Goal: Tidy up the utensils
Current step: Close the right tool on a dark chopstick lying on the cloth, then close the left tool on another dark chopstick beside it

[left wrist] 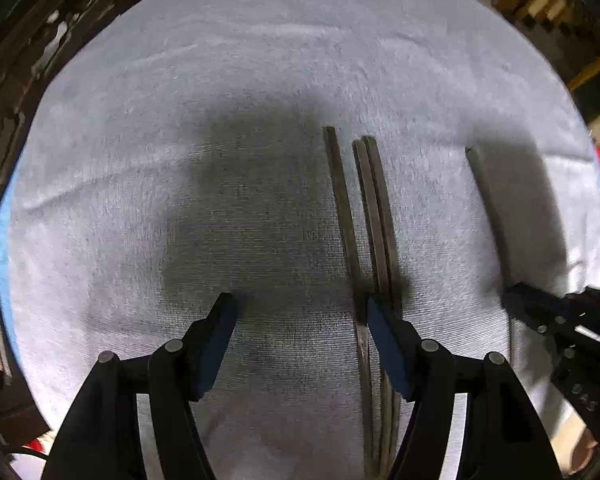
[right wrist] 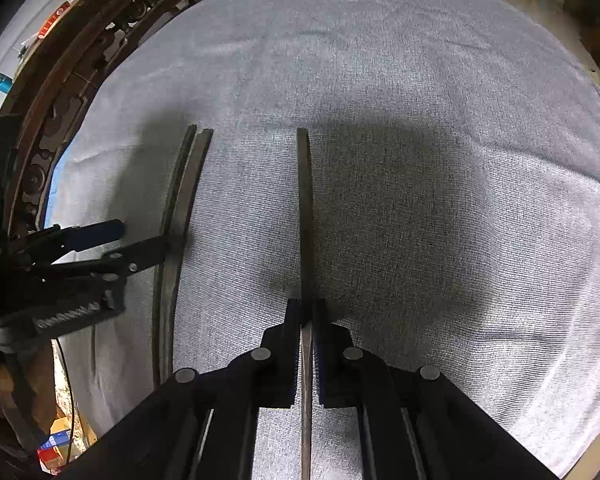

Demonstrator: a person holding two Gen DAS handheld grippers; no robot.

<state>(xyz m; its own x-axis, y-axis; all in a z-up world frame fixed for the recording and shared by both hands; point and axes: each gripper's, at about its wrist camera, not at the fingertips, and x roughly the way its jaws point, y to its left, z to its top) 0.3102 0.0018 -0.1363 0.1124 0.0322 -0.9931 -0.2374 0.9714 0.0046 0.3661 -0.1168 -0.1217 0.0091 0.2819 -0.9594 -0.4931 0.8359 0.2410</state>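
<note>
Left wrist view first: the big light grey-blue woven cloth (left wrist: 260, 80) covers pretty much the whole table, and I'd guess it's there so the metal doesn't slide or clatter. On it lie long thin dark metal utensil handles, all running roughly parallel away from the cameras, which looks like lining-up in progress. A touching pair of dark flat handles (left wrist: 378, 216) sits just beside a single dark flat handle (left wrist: 342, 208), with a narrow strip of cloth between them. Further right, well apart, is the lone dark handle (left wrist: 490, 200) that the other tool has.

Right wrist view shows that one best: the right gripper (right wrist: 306, 312) is clamped on the lone handle, pads squeezing its thin edges, handle pointing straight ahead down the middle. It's held low and about level with the cloth, probably so it can go down parallel with the rest.

Left gripper (left wrist: 300, 312) has its jaws spread wide, nothing between them. Its right finger (left wrist: 384, 332) hangs over the near part of the pair, tool angled down at the cloth; whether it actually touches them I can't tell.
</note>
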